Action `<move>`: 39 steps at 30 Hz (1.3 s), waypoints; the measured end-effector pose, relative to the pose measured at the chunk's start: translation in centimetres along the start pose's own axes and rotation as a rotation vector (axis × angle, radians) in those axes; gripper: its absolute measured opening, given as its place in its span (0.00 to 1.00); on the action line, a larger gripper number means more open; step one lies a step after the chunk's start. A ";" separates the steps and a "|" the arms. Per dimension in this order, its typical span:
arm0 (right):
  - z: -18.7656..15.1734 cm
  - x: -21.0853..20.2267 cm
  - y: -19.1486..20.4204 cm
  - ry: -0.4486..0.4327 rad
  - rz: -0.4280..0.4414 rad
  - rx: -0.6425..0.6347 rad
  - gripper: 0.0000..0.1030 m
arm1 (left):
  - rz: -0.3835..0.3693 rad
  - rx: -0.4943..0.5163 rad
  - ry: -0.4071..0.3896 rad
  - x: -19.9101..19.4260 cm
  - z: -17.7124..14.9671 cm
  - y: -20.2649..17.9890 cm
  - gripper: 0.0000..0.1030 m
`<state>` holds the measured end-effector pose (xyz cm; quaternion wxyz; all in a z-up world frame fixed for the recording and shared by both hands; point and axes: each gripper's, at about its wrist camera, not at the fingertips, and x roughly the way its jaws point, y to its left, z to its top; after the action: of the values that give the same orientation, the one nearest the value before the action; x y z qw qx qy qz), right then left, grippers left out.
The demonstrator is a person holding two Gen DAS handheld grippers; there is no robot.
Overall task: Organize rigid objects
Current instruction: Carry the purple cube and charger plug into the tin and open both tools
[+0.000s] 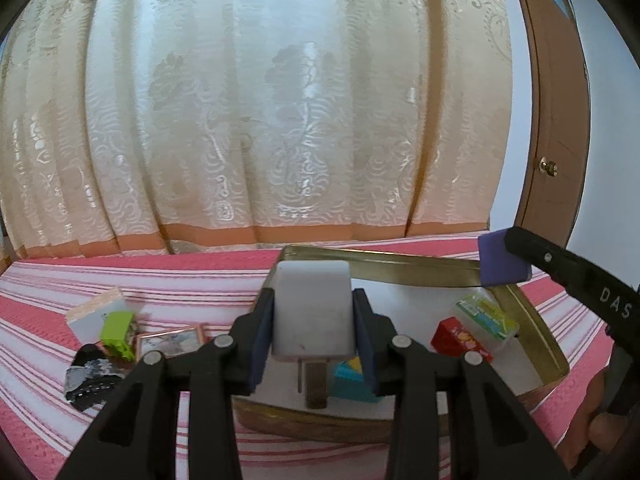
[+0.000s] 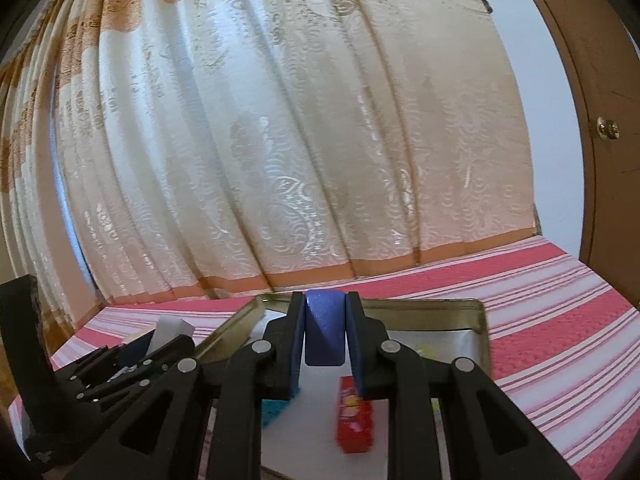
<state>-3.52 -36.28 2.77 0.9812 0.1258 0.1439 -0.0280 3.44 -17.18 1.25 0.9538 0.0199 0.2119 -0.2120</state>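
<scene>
We hold a white block (image 1: 313,309) clamped between the fingers of our left gripper (image 1: 313,344), raised over the near edge of a gold tin tray (image 1: 532,312) on a pink striped cloth (image 1: 200,272). Our right gripper (image 2: 324,340) is closed on a purple block (image 2: 324,330) above the tray's far side. Inside the tray lie a red box (image 1: 458,338), a teal block (image 1: 352,380) and a green-labelled packet (image 1: 486,314).
</scene>
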 end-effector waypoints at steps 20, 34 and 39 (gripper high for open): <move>0.0 1.9 -4.0 0.085 -0.095 -0.001 0.21 | -0.027 0.062 0.036 3.2 0.5 -5.3 0.35; -1.3 4.0 -3.9 0.195 -0.116 -0.010 0.21 | -0.012 0.086 0.074 4.8 0.2 -6.4 0.35; -1.4 4.0 -3.8 0.193 -0.118 -0.007 0.21 | 0.001 0.087 0.096 5.4 0.3 -6.5 0.35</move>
<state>-0.44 -39.69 -0.55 0.9598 0.1159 0.2450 -0.0731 5.30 -25.25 -0.40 0.9409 0.0715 0.2480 -0.2194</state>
